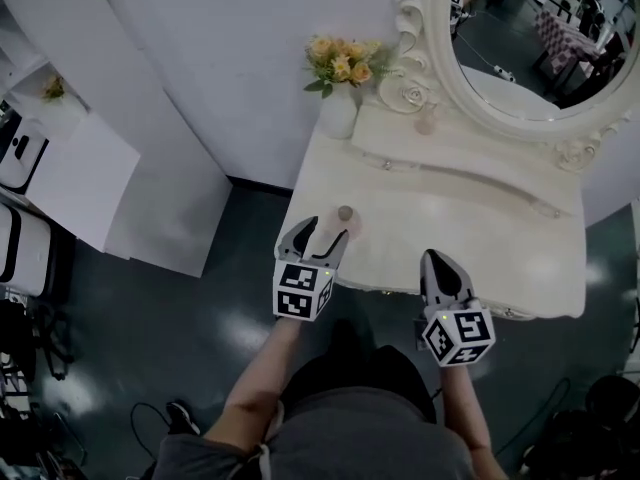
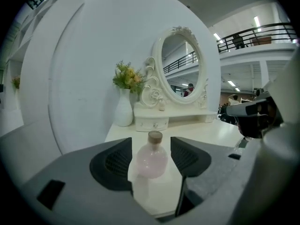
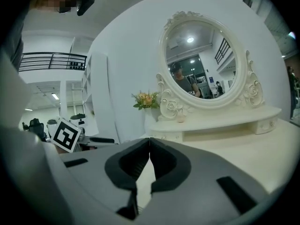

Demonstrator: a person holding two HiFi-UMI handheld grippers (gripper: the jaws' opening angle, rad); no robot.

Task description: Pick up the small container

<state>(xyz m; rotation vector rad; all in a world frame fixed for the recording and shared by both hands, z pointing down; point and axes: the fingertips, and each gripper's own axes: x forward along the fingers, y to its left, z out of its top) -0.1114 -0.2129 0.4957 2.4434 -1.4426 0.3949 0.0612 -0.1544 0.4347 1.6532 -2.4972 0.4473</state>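
Note:
The small container is a round pale-pink bottle [image 1: 345,218] with a cork stopper, upright near the front left of the cream dressing table [image 1: 470,238]. My left gripper [image 1: 322,232] is open at the table's front edge, pointing at the bottle. In the left gripper view the bottle [image 2: 151,159] stands in the gap of the left gripper [image 2: 151,144], with space on both sides and neither pad touching it. My right gripper [image 1: 436,260] sits at the front edge further right. In the right gripper view its tips [image 3: 149,139] meet, shut on nothing.
A white vase of yellow flowers [image 1: 338,98] stands at the table's back left corner, beside an oval mirror [image 1: 520,38] on a raised shelf with small drawers [image 1: 400,153]. A little pink jar [image 1: 427,123] rests on that shelf. White cabinets [image 1: 70,168] stand at left.

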